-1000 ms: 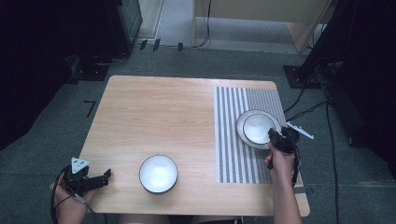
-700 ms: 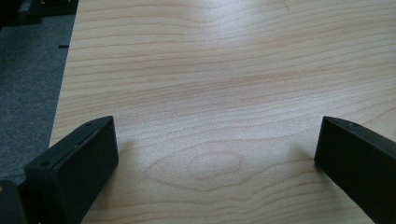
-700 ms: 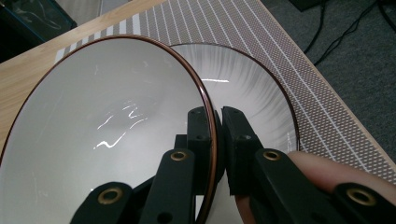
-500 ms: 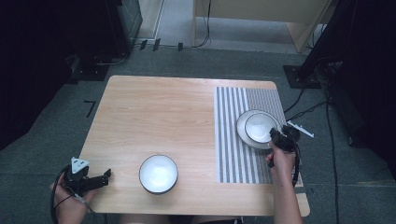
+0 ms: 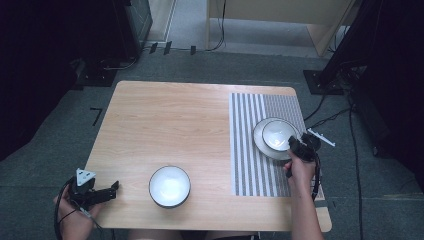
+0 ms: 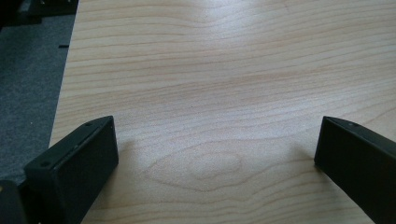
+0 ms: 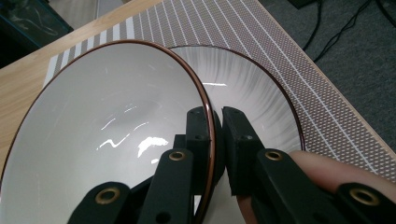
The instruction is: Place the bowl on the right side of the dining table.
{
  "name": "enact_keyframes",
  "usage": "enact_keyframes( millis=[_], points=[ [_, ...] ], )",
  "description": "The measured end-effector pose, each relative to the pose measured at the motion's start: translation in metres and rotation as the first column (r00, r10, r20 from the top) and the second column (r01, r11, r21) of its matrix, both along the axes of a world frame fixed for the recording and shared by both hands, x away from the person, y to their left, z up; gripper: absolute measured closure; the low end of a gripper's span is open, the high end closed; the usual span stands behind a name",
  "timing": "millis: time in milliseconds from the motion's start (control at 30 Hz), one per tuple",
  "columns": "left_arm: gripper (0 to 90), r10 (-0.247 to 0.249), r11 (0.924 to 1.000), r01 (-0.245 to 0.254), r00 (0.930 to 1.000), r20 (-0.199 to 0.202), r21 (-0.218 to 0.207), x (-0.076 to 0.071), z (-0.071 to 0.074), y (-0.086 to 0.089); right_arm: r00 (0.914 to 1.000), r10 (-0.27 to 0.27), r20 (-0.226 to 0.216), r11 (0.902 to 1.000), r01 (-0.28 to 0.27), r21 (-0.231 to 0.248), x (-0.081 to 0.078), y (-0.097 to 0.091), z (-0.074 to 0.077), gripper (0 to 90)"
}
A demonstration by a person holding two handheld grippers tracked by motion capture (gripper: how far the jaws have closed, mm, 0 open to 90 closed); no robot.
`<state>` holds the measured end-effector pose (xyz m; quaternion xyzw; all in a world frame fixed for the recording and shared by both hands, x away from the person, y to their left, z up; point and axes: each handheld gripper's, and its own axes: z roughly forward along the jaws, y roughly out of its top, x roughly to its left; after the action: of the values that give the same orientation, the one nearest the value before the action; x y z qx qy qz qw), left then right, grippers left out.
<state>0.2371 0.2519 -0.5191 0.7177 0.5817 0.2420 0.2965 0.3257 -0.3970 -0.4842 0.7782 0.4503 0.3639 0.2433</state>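
A small white bowl (image 5: 278, 134) with a brown rim sits in a white plate (image 5: 261, 142) on the striped mat (image 5: 250, 165) at the table's right side. My right gripper (image 5: 296, 146) is at the bowl's near right edge. In the right gripper view its jaws (image 7: 215, 114) are shut on the rim of the bowl (image 7: 107, 135), one pad inside and one outside, with the ribbed plate (image 7: 252, 93) behind. My left gripper (image 5: 111, 190) rests at the front left corner, open over bare wood (image 6: 217, 140) with nothing between its jaws.
A second white bowl (image 5: 170, 186) with a dark rim stands near the front edge at the middle of the wooden table (image 5: 165, 120). Cables and black stands lie on the grey floor around the table.
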Motion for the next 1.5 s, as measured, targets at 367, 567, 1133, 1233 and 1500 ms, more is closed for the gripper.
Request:
enact_keyframes(
  millis=[367,567,1133,1233,1500],
  points=[
    [0.0,0.002,1.0000,-0.002,1.0000,0.000,0.000,0.000,0.000,0.000,0.9917,-0.008,0.129,0.9959,-0.004,0.090,-0.005,-0.009,0.002,52.0],
    [0.0,0.001,1.0000,-0.001,1.0000,0.000,0.000,0.000,0.000,0.000,0.9818,0.057,0.181,0.9977,-0.063,0.025,-0.006,-0.005,0.004,20.8],
    [0.0,0.001,1.0000,-0.001,1.0000,0.000,0.000,0.000,0.000,0.000,0.9475,0.189,0.258,0.9820,-0.183,-0.045,-0.015,0.006,0.014,0.0],
    [0.0,0.001,1.0000,-0.001,1.0000,0.000,0.000,0.000,0.000,0.000,0.9469,0.192,0.258,0.9814,-0.184,-0.056,-0.017,0.006,0.015,0.0],
    [0.0,0.002,1.0000,-0.002,1.0000,0.000,0.000,0.000,0.000,0.000,0.9448,0.225,0.238,0.9738,-0.211,-0.084,-0.026,0.006,0.019,0.0]
  ],
)
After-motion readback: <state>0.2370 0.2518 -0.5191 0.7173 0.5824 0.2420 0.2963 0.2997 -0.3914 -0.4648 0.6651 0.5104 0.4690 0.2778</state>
